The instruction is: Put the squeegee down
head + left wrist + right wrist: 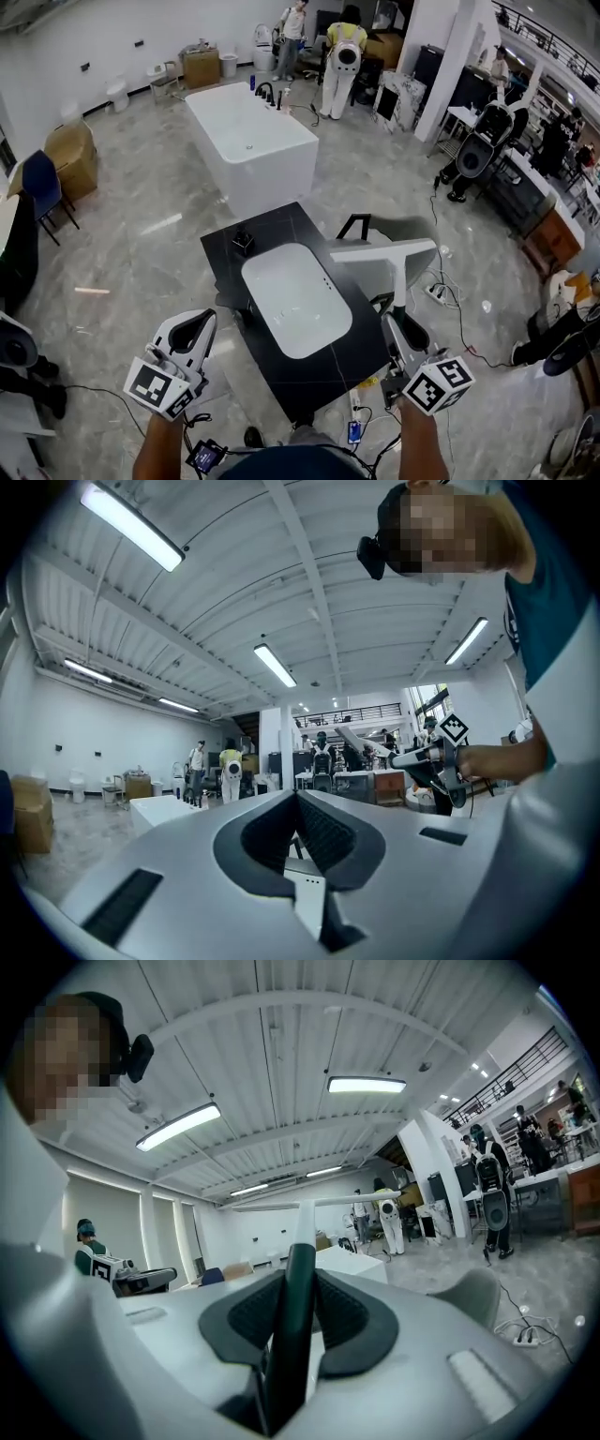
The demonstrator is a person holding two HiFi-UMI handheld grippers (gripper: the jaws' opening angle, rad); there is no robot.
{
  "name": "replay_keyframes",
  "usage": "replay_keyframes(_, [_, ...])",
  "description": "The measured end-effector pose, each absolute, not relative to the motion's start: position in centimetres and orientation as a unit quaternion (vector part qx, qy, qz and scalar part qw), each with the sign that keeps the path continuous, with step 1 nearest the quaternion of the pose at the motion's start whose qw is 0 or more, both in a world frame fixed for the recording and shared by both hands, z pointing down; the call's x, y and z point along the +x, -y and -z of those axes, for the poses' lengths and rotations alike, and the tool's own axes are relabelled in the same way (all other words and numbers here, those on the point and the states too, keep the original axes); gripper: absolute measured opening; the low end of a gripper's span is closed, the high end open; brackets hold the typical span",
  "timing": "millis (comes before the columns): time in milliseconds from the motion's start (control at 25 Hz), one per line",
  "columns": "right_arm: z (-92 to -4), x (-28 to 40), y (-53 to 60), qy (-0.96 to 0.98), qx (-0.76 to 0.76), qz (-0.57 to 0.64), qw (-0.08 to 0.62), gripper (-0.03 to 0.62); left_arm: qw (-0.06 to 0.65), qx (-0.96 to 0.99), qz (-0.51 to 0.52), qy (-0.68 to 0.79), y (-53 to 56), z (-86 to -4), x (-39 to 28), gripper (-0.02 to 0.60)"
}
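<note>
The squeegee (384,251) has a white blade and a dark green handle. My right gripper (399,321) is shut on that handle and holds it level above the right edge of the black countertop (230,272), beside the white sink basin (295,298). In the right gripper view the handle (291,1326) runs between the jaws and the blade (314,1201) crosses ahead. My left gripper (199,324) hovers off the counter's left side; its jaws (296,799) meet with nothing between them. The left gripper view also catches the squeegee (367,743) at the right.
A small black fitting (243,241) stands at the counter's far corner. A white bathtub (253,141) lies beyond it. A power strip (437,292) and cables are on the floor to the right, a blue chair (42,186) at the left. People stand at the back.
</note>
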State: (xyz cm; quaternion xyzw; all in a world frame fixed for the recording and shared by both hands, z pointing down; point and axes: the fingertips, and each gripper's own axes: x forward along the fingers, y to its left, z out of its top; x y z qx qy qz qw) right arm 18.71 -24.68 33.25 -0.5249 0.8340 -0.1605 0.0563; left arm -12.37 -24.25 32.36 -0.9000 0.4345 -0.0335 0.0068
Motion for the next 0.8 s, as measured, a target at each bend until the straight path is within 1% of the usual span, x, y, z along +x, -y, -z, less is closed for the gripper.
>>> replay_keyframes(320, [-37.5, 21.5, 33.5, -0.847, -0.499, 0.179, 0.036, 0.101, -0.018, -0.878, 0.056, -0.474, 27.6, -35.6, -10.7, 0.006])
replay_keyframes(800, [-47.0, 24.3, 44.5, -0.852, -0.478, 0.213, -0.01, 0.101, -0.049, -0.853, 0.083, -0.513, 31.9, -40.3, -8.3, 0.006])
